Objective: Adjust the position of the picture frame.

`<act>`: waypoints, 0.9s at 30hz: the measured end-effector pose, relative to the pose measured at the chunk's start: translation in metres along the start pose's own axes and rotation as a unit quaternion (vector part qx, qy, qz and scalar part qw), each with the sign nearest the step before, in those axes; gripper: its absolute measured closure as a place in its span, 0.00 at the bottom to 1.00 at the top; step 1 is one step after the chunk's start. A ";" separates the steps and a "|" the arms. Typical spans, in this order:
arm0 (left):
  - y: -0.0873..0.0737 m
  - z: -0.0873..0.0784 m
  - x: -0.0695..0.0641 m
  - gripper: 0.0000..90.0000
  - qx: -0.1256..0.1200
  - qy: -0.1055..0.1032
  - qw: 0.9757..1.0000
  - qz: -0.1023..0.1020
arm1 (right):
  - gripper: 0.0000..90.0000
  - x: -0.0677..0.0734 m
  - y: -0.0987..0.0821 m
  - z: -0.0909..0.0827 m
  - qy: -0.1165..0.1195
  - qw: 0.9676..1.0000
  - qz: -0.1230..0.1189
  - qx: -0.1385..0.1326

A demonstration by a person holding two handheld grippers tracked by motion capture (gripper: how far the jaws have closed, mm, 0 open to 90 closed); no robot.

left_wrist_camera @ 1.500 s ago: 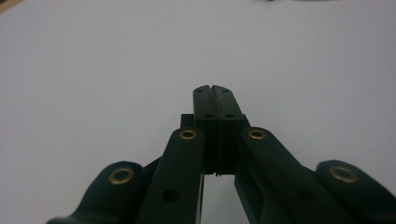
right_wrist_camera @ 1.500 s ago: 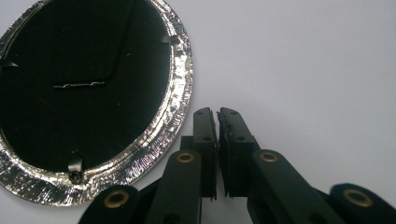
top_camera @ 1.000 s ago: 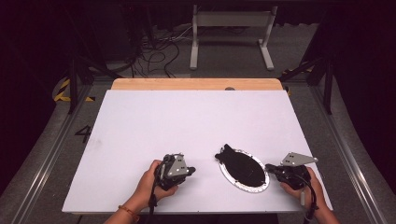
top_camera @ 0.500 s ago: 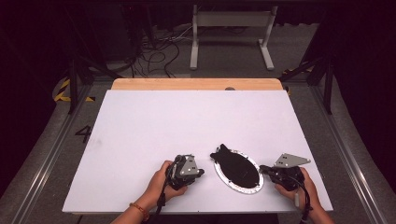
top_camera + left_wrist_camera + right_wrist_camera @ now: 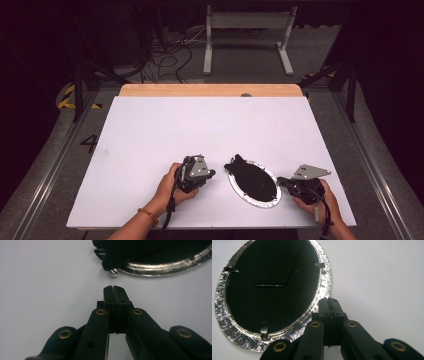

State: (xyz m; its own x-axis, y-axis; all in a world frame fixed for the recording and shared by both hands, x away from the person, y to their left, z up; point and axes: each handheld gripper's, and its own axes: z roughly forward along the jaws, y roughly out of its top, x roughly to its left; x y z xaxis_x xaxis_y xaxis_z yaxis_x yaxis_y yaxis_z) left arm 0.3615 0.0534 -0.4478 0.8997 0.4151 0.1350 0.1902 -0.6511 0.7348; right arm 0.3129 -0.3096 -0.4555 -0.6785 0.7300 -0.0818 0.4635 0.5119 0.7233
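Note:
An oval picture frame (image 5: 252, 181) lies face down near the table's front edge, showing a black back (image 5: 269, 282) and a silver rim (image 5: 162, 265). It has small metal clips and a stand flap. My left gripper (image 5: 212, 174) is to its left with jaws shut and empty. Its tips (image 5: 115, 287) point at the frame's end, a short gap from a small silver ball (image 5: 113, 273). My right gripper (image 5: 279, 181) is on the frame's right side, also shut and empty. Its tips (image 5: 328, 300) are right at the silver rim; I cannot tell whether they touch it.
The white table top (image 5: 200, 125) stretches far beyond the frame, with a wooden strip (image 5: 210, 90) along its far edge. Behind the table, cables (image 5: 165, 60) and a grey stand (image 5: 247, 30) are on the dark floor.
My left gripper has edged right, closer to the frame. My right gripper has crept a little left to the rim. The frame sits slightly further left than a second ago.

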 end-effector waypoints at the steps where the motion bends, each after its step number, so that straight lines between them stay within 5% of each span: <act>1: 0.001 0.001 0.002 1.00 -0.003 0.000 1.000 -0.003 | 1.00 0.000 0.000 0.000 0.000 1.000 -0.002 0.001; 14: 0.011 0.030 0.032 1.00 -0.028 0.013 0.998 -0.052 | 0.94 0.002 0.004 0.001 -0.007 1.000 -0.012 0.002; 17: 0.016 0.033 0.035 1.00 -0.035 0.008 0.998 -0.057 | 0.92 -0.001 0.003 -0.011 0.016 1.000 -0.007 -0.012; 21: 0.024 0.038 0.033 1.00 -0.033 0.007 0.998 -0.047 | 0.74 -0.001 -0.002 -0.021 0.058 0.998 -0.020 -0.003; 22: 0.025 0.038 0.033 1.00 -0.032 0.008 0.998 -0.047 | 0.69 0.000 -0.004 -0.023 0.087 0.996 -0.033 0.004; 27: 0.034 0.044 0.033 1.00 -0.021 0.002 0.999 -0.037 | 0.49 0.009 -0.004 -0.017 0.115 0.991 -0.061 0.027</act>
State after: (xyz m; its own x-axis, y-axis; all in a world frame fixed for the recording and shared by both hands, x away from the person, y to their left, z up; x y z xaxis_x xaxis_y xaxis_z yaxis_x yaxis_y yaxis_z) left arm 0.4153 0.0170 -0.4480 0.8823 0.4638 0.0808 0.2398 -0.5905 0.7706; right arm 0.2956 -0.3125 -0.4475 -0.8398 0.5429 -0.0035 0.3965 0.6178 0.6791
